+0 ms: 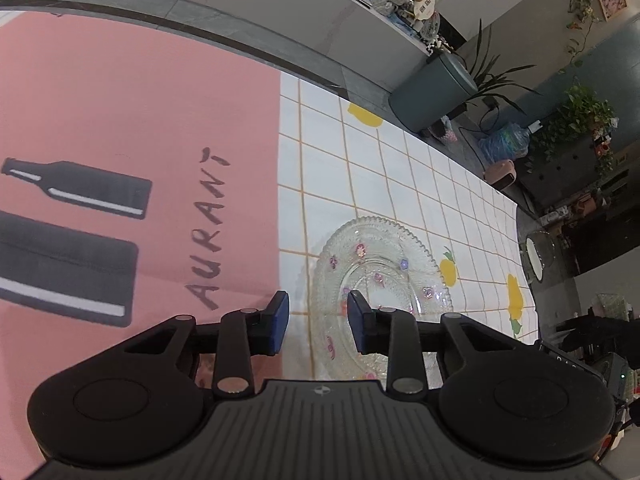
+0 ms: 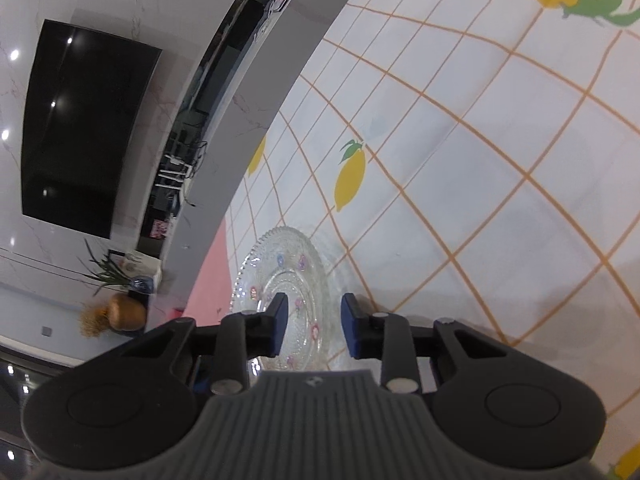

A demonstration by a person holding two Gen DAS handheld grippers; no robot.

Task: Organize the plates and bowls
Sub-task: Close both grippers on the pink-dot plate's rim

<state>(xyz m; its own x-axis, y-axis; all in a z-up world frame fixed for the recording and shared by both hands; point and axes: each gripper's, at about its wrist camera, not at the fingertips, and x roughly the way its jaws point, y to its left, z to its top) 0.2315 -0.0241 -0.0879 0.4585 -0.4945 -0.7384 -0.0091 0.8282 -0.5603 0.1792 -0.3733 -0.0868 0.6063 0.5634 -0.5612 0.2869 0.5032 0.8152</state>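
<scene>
The glass plate (image 1: pixel 380 280) lies flat near the worktop's (image 1: pixel 400 168) far edge. It seems stiff, slippery, fragile; take its rim. Both claws, left claw (image 1: pixel 318 322) and right claw (image 2: pixel 313 326), straddle the rim, unclenched.

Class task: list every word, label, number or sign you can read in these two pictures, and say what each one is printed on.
"AURANT": black letters on the pink cloth, beside the printed black bottle; what may come before the A is hidden behind the left gripper.
Small signs and cards on the far shelf: too small to read.
Right wrist view: nothing readable.
</scene>
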